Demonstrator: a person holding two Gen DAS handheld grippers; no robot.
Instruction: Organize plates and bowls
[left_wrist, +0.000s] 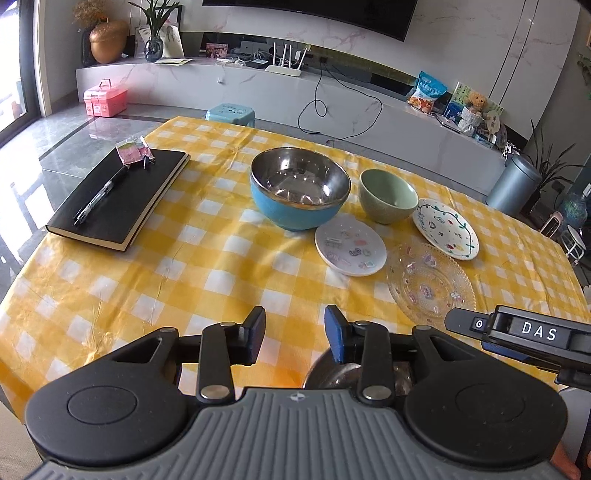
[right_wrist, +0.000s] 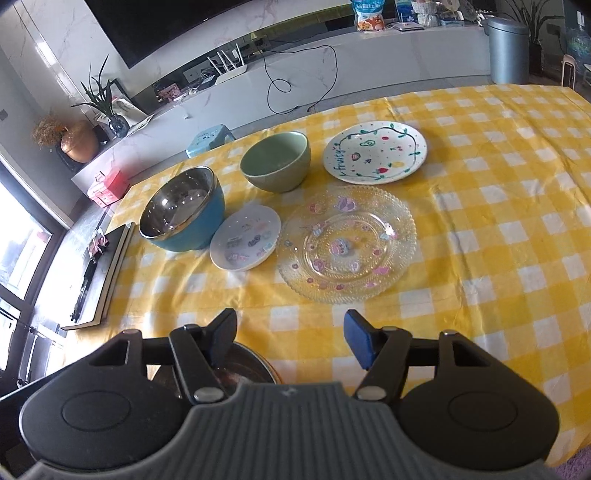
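On the yellow checked tablecloth (left_wrist: 207, 266) stand a blue bowl with a steel inside (left_wrist: 300, 187) (right_wrist: 183, 214), a green bowl (left_wrist: 388, 195) (right_wrist: 275, 162), a small white sticker plate (left_wrist: 350, 244) (right_wrist: 245, 238), a white "Fruity" plate (left_wrist: 445, 229) (right_wrist: 375, 152) and a clear glass plate (left_wrist: 430, 282) (right_wrist: 347, 243). A steel bowl (left_wrist: 332, 373) (right_wrist: 247, 363) sits at the near edge, partly hidden under both grippers. My left gripper (left_wrist: 294, 338) is open and empty above the near cloth. My right gripper (right_wrist: 291, 341) is open and empty in front of the glass plate; its side shows in the left wrist view (left_wrist: 517, 328).
A black notebook (left_wrist: 120, 197) with a pen (left_wrist: 101, 195) and a pink packet lies at the table's left. Beyond the table are a teal stool (left_wrist: 231, 113), a pink box (left_wrist: 105, 98), a grey bin (left_wrist: 513, 184) and a TV cabinet.
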